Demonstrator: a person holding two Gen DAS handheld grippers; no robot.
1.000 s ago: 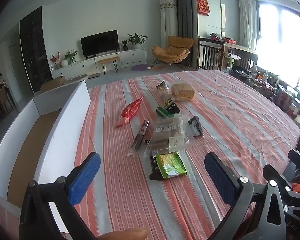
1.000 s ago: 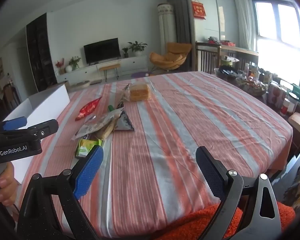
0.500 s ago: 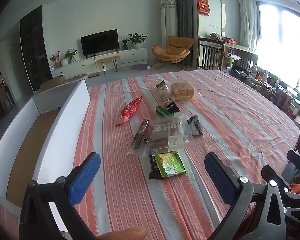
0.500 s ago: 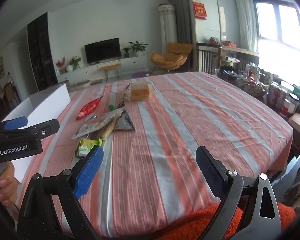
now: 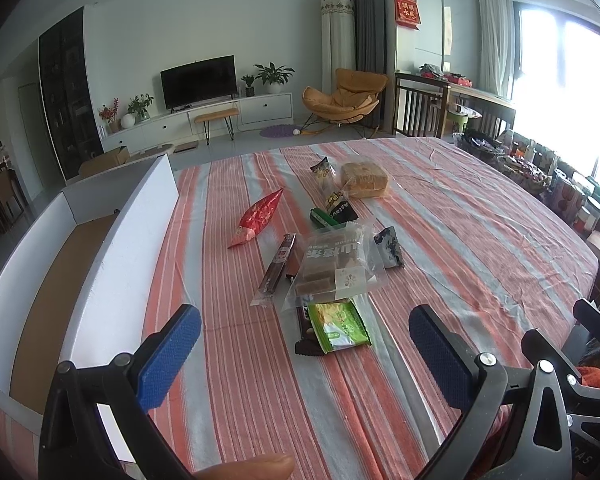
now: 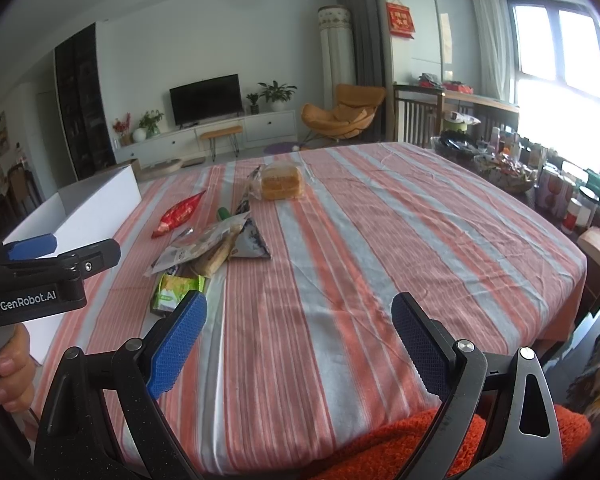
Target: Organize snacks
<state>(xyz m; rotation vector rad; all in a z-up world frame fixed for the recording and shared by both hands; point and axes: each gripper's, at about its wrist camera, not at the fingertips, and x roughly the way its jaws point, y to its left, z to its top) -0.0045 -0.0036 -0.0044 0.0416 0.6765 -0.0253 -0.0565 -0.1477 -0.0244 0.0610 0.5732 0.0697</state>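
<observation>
While a striped orange-and-grey tablecloth (image 5: 440,240) covers the table in a living room with a television (image 5: 199,78) at 12 o'clock, the snack pile (image 5: 332,264) lies ahead of the left gripper (image 5: 304,344), whose jaws gape empty; the right gripper (image 6: 300,336) is likewise spread, snacks at 11 o'clock, white box (image 5: 112,264) at 9.

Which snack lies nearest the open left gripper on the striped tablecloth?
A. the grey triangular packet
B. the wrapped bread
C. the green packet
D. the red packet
C: in the left wrist view the green packet lies just ahead of the left gripper, whose jaws stand wide apart, while the other snacks sit farther up the tablecloth.
</observation>
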